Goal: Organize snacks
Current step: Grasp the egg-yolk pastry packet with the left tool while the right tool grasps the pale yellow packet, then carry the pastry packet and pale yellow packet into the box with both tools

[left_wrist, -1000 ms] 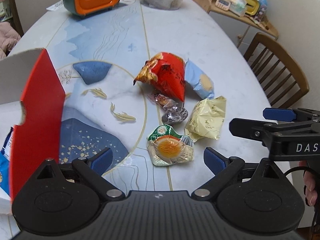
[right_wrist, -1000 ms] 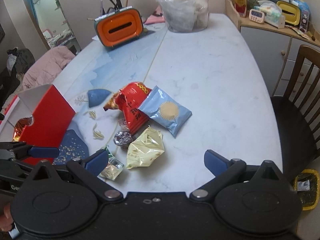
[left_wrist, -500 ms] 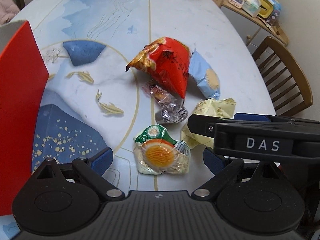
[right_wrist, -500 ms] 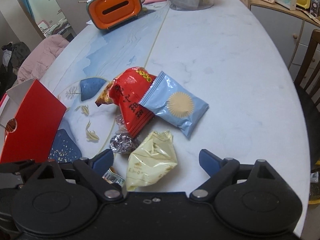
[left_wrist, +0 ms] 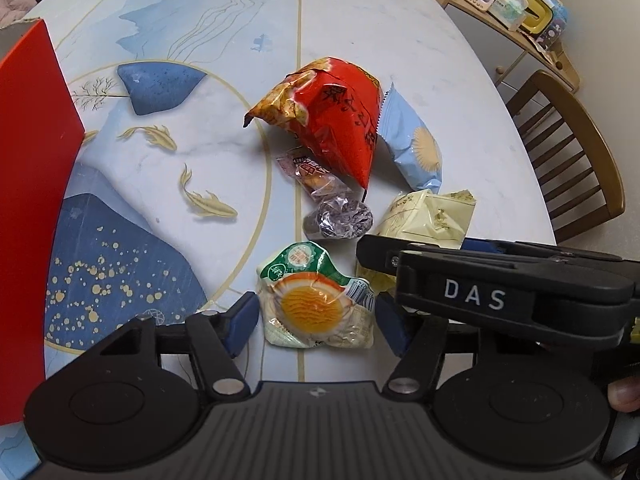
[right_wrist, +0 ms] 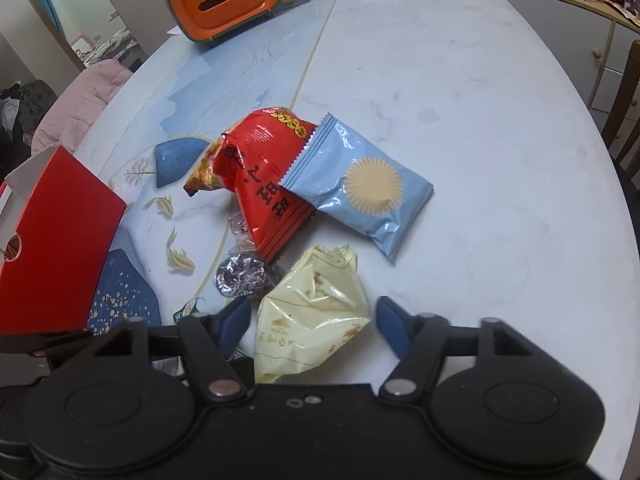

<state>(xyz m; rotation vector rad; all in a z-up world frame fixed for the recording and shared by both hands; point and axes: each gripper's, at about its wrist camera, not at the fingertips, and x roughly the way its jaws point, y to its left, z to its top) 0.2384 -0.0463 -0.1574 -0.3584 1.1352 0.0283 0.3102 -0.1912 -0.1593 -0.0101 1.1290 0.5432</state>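
Left wrist view: the left gripper (left_wrist: 318, 322) is closing around the egg-print snack packet (left_wrist: 316, 312), which lies flat on the desk (left_wrist: 400, 60) between its pads, long axis running pad to pad, green end pointing away. The pads sit at its edges; firm pinching I cannot confirm. The red box (left_wrist: 28, 208) stands far to its left.

Right wrist view: the right gripper (right_wrist: 314, 326) is closing around the pale yellow packet (right_wrist: 312, 316), crumpled end pointing away, long axis along the fingers. Likely step: grasping both; next, lift toward the box.
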